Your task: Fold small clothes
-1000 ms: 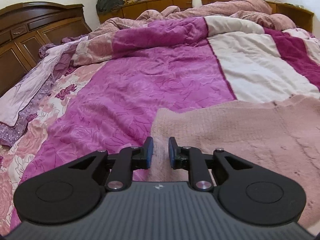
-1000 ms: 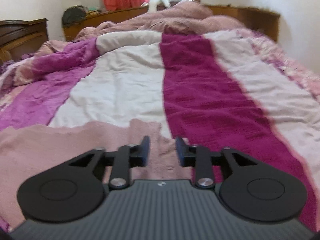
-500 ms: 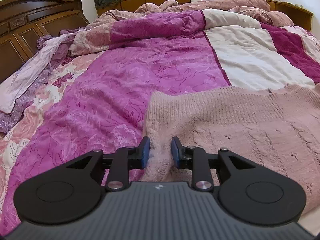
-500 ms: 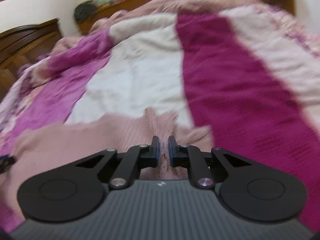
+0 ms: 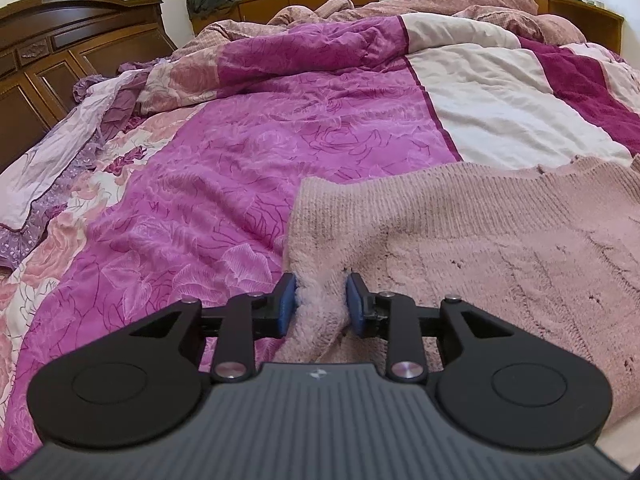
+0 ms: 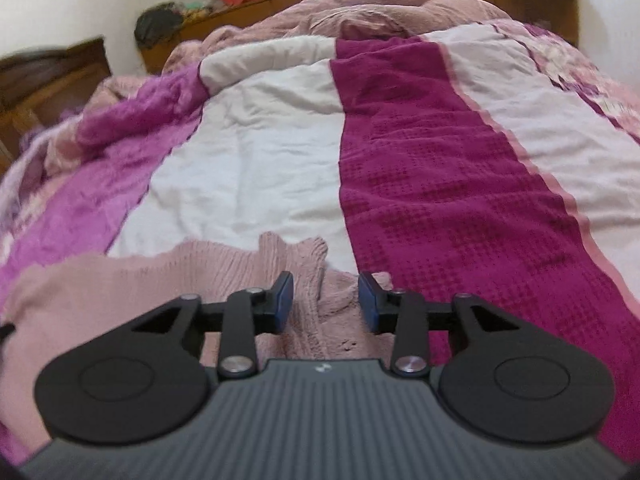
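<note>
The left gripper [image 5: 321,305], its jaws opening, has a bunched fold of the pink knit sweater [image 5: 480,236] filling the narrow gap between its pads, while the right gripper [image 6: 326,301], also opening, straddles the sweater's far edge without pressing it, the garment spread across the quilt [image 6: 432,184].

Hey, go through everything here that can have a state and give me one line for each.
Pink sweater: spread flat on the bed, near edge bunched.
Left claw: opening, sweater fold between its pads.
Right claw: opening, sweater between its pads, not pinched.
Bedspread: rumpled.
</note>
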A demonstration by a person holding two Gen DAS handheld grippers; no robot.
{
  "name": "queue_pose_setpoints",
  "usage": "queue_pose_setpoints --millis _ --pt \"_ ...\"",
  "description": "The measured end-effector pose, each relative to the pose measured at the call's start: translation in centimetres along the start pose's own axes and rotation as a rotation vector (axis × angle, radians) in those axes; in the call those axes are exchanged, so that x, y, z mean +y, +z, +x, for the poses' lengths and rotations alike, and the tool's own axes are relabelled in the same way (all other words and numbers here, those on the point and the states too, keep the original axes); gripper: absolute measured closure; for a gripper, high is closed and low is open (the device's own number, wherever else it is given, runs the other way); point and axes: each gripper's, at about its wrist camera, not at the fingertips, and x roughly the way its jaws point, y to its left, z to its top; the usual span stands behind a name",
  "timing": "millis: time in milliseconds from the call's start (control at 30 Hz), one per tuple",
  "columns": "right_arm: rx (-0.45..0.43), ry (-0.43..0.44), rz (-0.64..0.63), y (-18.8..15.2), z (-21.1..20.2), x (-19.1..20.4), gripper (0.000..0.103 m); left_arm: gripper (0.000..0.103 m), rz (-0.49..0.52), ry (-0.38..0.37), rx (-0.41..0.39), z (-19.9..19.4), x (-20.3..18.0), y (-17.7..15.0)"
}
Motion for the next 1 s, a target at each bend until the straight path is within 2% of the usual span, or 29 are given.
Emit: queue_pose_setpoints --millis 100,133,167,200,267,333,367,400,533,600,700,833,900,967,1000 --pt "0.051 0.012 -0.019 0.0 1.1 0.1 0.063 0.068 0.007 -0.002 -0.003 0.0 0.0 -0.1" --pt "0.060 0.024 -0.030 0.0 1.2 0.1 0.066 0.068 0.007 -0.003 -0.003 0.0 0.0 -0.1" --pt "0.058 0.036 -0.044 0.0 1.0 0.2 0.086 0.067 0.005 -0.003 -0.003 0.0 0.0 -0.1" --pt "0.046 0.047 -0.064 0.1 0.6 0.4 0.093 0.067 0.004 -0.004 -0.003 0.1 0.1 -0.2" --pt "-0.002 0.024 -0.113 0.2 -0.5 0.8 0.094 0.067 0.003 -0.005 -0.005 0.1 0.1 -0.3" --pt "-0.039 -0.068 -0.169 0.4 -0.8 1.1 0.095 0.067 0.008 -0.003 -0.005 0.1 0.0 -0.2" --pt "-0.048 -0.120 -0.189 0.4 -0.6 1.0 0.100 0.066 0.009 -0.002 -0.005 0.1 0.0 -0.2" --pt "-0.042 -0.145 -0.189 0.6 -0.3 0.7 0.099 0.066 0.010 0.000 -0.005 0.1 0.0 -0.3" --pt "-0.023 -0.149 -0.076 1.0 -0.1 -1.1 0.097 0.066 0.011 -0.001 -0.006 0.1 0.0 -0.3" --pt "-0.050 -0.111 -0.030 1.0 -1.3 -1.3 0.096 0.066 0.005 -0.003 -0.004 0.0 0.0 -0.2" --pt "-0.077 0.001 0.018 0.2 -3.8 -0.7 0.096 0.066 -0.013 -0.019 -0.004 -0.3 0.3 -0.2" --pt "-0.029 0.140 0.065 -2.0 -5.6 -0.1 0.095 0.065 -0.025 -0.028 0.002 -0.3 0.7 -0.3" --pt "0.015 0.147 0.074 -3.6 -5.7 -0.1 0.095 0.065 -0.038 -0.033 0.007 -0.4 1.0 -0.3" --pt "0.059 0.089 0.063 -5.2 -4.8 -0.4 0.101 0.064 -0.061 -0.040 0.016 -0.4 1.3 -0.2" --pt "0.041 0.090 0.070 -5.9 -4.7 -0.8 0.101 0.063 -0.071 -0.043 0.020 -0.5 1.5 -0.2"
